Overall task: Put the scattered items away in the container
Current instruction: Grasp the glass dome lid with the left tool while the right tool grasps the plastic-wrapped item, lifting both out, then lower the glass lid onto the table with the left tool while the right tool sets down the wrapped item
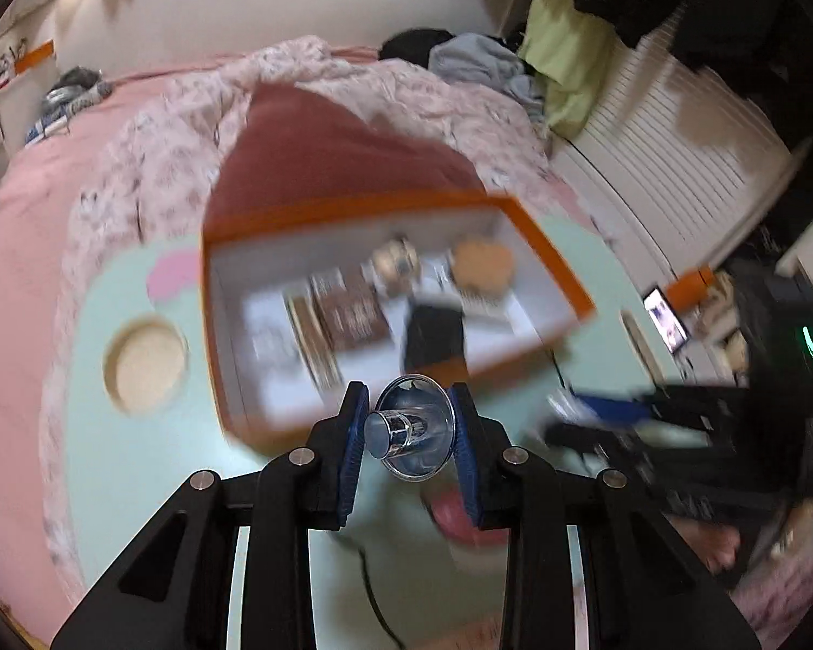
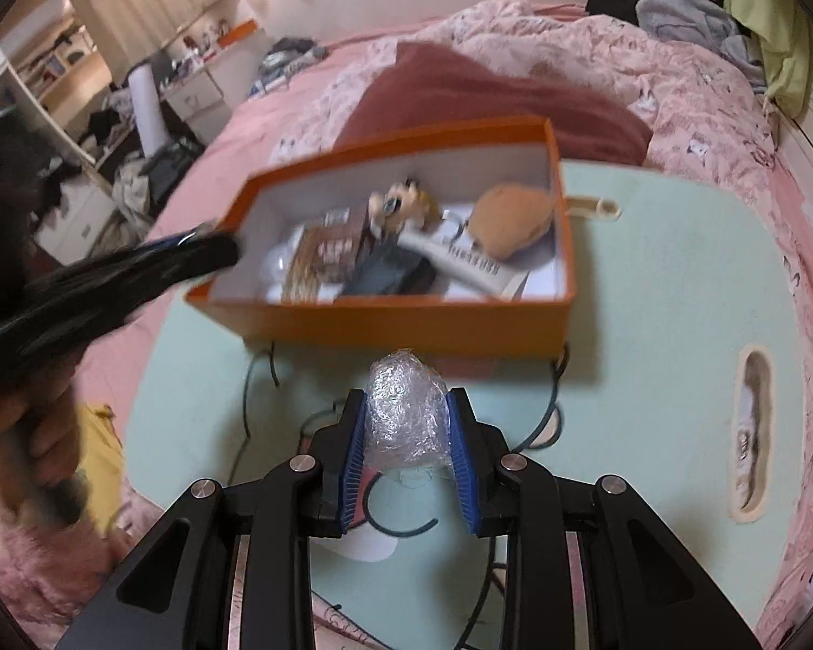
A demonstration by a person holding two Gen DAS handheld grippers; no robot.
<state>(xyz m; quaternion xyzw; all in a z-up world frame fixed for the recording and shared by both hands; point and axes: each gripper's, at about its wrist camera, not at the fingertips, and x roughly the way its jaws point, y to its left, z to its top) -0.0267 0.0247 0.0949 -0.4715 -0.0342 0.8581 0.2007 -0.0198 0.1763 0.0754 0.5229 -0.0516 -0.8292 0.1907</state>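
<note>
- My left gripper (image 1: 409, 433) pinches a clear suction cup (image 1: 414, 428) by its rim, the chrome knob facing the camera, so it can drop straight in.
- My right gripper (image 2: 406, 428) is clamped on a crumpled wad of clear wrap (image 2: 404, 414), squeezed at the sides so it won't slip.
- The orange box (image 2: 406, 319) sits just ahead on the pale green tray table (image 2: 650, 271), already holding a plush toy (image 2: 509, 222) and booklets.
- Both loads hang short of the box's near wall; I judge lifting them over the rim comes next.

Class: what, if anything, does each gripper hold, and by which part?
Left gripper: clear suction cup, gripped across its sides. Right gripper: bubble-wrap wad, by its lower sides.
</note>
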